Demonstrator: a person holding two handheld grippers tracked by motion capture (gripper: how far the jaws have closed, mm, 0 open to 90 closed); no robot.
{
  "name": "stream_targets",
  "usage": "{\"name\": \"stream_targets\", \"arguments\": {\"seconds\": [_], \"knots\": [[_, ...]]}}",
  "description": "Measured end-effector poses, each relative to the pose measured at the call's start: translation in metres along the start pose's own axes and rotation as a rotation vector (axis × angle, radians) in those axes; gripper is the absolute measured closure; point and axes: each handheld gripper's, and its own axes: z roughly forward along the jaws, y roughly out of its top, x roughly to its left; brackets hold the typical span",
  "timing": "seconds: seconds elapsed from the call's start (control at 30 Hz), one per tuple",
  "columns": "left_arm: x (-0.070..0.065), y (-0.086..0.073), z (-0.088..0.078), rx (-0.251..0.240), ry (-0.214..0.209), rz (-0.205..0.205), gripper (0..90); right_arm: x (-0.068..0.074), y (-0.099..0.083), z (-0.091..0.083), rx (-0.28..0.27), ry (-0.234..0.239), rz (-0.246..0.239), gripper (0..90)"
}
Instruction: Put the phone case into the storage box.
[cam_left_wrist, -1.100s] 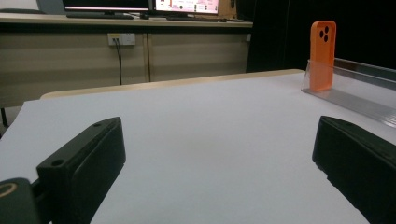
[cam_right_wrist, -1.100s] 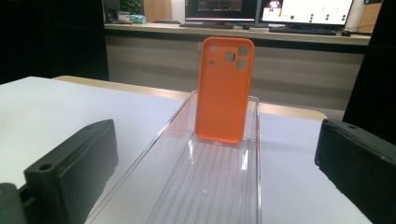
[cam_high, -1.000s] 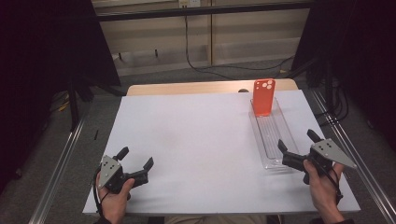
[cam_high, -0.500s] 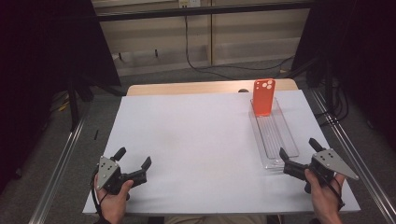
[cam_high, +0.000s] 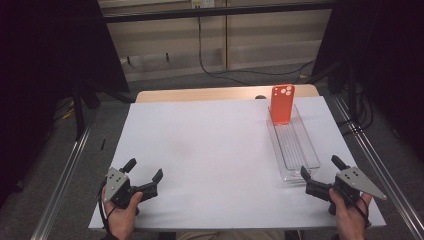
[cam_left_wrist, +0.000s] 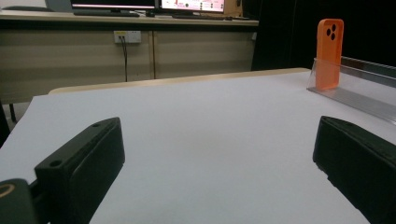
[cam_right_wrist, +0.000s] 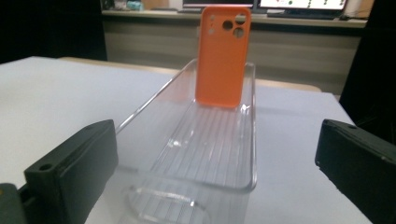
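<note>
Tabletop (cam_high: 215, 150): covered by a white sheet, with a strip of bare wood showing along the far edge.

Tray (cam_high: 294, 145): clear plastic, long and narrow, ribbed floor. It lies on the right part of the sheet, its length running from near to far. In the right gripper view the tray (cam_right_wrist: 205, 140) sits directly ahead, its near end between the two jaws.

Case (cam_high: 282, 104): orange phone case with camera cut-outs at the top. It stands upright at the far end of the tray, leaning against the end wall. In the left gripper view the case (cam_left_wrist: 328, 53) appears at the far right, well apart from that gripper. In the right gripper view the case (cam_right_wrist: 222, 56) stands straight ahead at the tray's far end.

Left gripper (cam_high: 144, 176): held in a hand (cam_high: 120, 212) at the near left corner of the sheet, low over it. Fingers spread wide, gripping nothing; bare sheet lies between them.

Right gripper (cam_high: 321, 168): held in a hand (cam_high: 350, 217) near the right front corner, just beside the tray's near end. Fingers spread wide, gripping nothing. Whether they touch the tray cannot be told.
</note>
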Motion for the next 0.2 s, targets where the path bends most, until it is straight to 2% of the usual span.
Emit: {"name": "stream_targets", "arguments": {"seconds": [0.07,0.1,0.2], "knots": [[0.001,-0.0004,0.0015,0.0,0.002,-0.007,2.2,-0.0001,-0.0003,-0.0017,-0.011,-0.006,-0.012,0.0],[0.0011,-0.0006,0.0021,0.0,0.002,-0.015,2.2,-0.0011,-0.0004,-0.0015,-0.014,-0.007,-0.001,0.0],[0.0023,-0.0006,0.0025,0.016,-0.004,-0.008,2.1,-0.0032,-0.0028,0.0015,0.014,-0.007,0.014,0.0]]}}
